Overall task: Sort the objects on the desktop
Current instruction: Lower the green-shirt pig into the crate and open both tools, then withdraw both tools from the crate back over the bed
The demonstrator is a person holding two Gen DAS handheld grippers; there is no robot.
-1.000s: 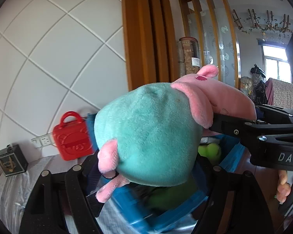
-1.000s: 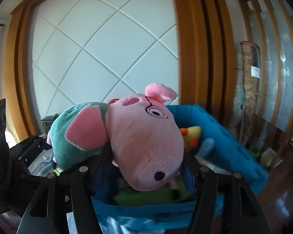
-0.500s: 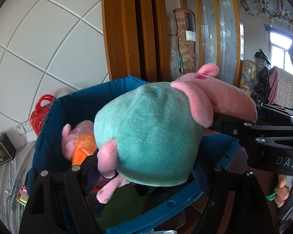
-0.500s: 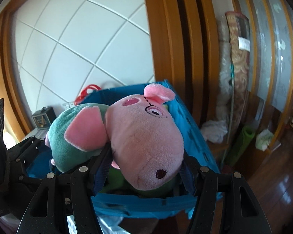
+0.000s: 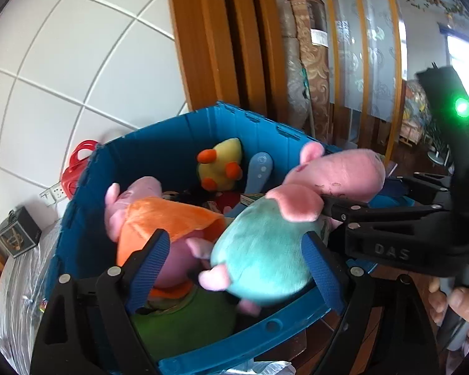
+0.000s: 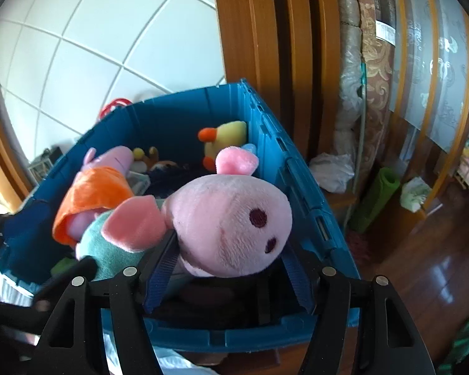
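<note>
A pink plush pig with a teal body (image 5: 265,259) (image 6: 231,231) hangs over the open blue storage bin (image 5: 159,153) (image 6: 272,143). My left gripper (image 5: 234,268) is open: its blue pads stand wide, with a gap on the left and the right pad against the teal body. My right gripper (image 6: 228,268) is open too, its pads spread either side of the pig's pink head, which rests between them. Inside the bin lie a pink pig in an orange dress (image 5: 159,218) (image 6: 93,193), a yellow duck toy (image 5: 222,162) (image 6: 228,134) and other toys.
A red toy case (image 5: 78,168) and a small dark box (image 5: 18,234) sit left of the bin against the white tiled wall. Rolled carpets (image 6: 375,72) and a wooden frame stand behind. A green mat roll (image 6: 375,200) lies on the wooden floor at right.
Both grippers carried the pig over the bin and lowered it. Both sets of fingers have spread wider, and the pig has dropped and tilted toward the bin.
</note>
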